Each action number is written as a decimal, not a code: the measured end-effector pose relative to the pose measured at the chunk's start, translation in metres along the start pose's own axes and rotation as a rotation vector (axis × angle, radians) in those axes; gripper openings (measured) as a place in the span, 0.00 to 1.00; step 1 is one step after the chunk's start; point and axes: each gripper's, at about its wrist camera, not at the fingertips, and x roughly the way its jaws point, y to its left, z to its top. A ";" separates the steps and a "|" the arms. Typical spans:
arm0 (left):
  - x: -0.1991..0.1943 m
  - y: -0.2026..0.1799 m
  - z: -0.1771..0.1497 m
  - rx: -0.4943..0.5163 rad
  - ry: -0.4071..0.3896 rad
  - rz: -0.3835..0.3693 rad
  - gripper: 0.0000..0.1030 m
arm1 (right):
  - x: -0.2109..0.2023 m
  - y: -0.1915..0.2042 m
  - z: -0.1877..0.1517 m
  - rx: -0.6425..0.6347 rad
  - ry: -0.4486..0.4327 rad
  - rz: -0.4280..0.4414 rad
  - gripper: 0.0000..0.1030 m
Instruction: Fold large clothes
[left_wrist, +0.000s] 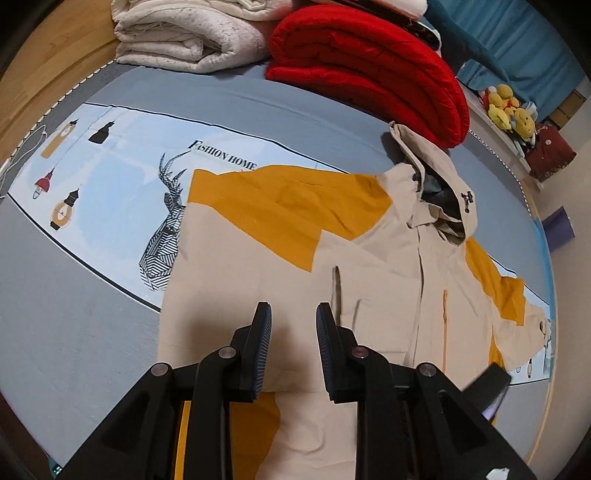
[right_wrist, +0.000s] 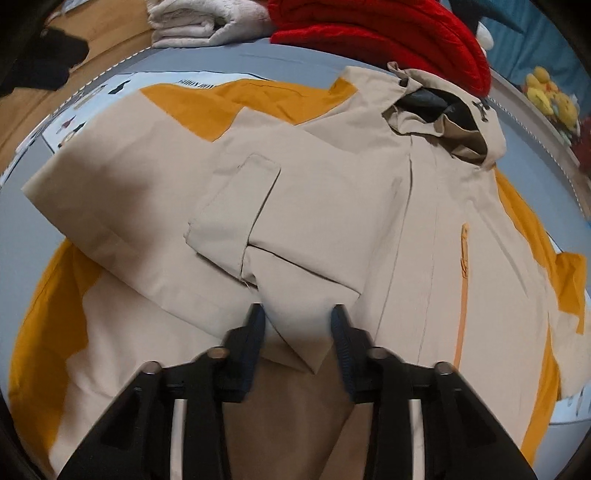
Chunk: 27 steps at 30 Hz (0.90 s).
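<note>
A beige and mustard-yellow hooded jacket lies front up on the bed, hood toward the far right. Its left sleeve is folded across the chest; the cuff shows in the right wrist view, where the jacket fills the frame. My left gripper is open and empty, just above the beige lower body of the jacket. My right gripper is open over the folded sleeve's end; a point of beige fabric lies between its jaws, not pinched.
The grey-blue bed sheet has a printed panel with a deer and lamps. A folded red blanket and a folded white blanket sit at the far edge. Plush toys are at the right. Wooden floor lies to the left.
</note>
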 end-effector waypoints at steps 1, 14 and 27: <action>0.001 0.002 0.001 -0.005 0.001 0.003 0.21 | -0.005 -0.010 0.002 0.079 -0.028 0.031 0.03; 0.016 -0.003 -0.004 0.022 0.029 0.016 0.21 | -0.044 -0.169 -0.062 0.953 -0.179 0.182 0.12; 0.025 0.027 0.005 -0.057 0.031 0.054 0.21 | 0.003 -0.218 -0.080 1.141 -0.076 0.275 0.19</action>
